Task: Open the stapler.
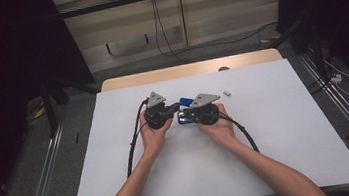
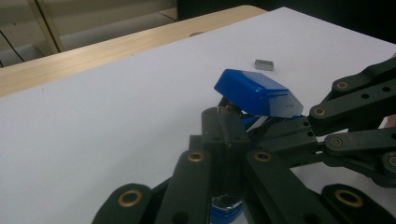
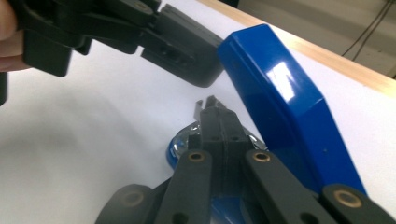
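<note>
A blue stapler (image 1: 186,101) sits mid-table with its lid (image 2: 254,91) tipped up off its base (image 3: 180,147). Each hand holds a gripper against it. My left gripper (image 1: 176,109) reaches in from the left, jaws together, with its tips (image 2: 224,112) at the metal part under the lid. My right gripper (image 1: 187,117) comes from the right, jaws also together (image 3: 210,105), lying over the base beside the raised lid (image 3: 280,93). The frames do not show whether either pair pinches a thin part. The right gripper's linkage (image 2: 327,126) crosses the left gripper view.
A small pale block (image 1: 227,92) lies on the white table top (image 1: 278,135), just right of the stapler (image 2: 264,64). A wooden strip (image 1: 189,70) runs along the far edge. Cables trail from both grippers towards the person.
</note>
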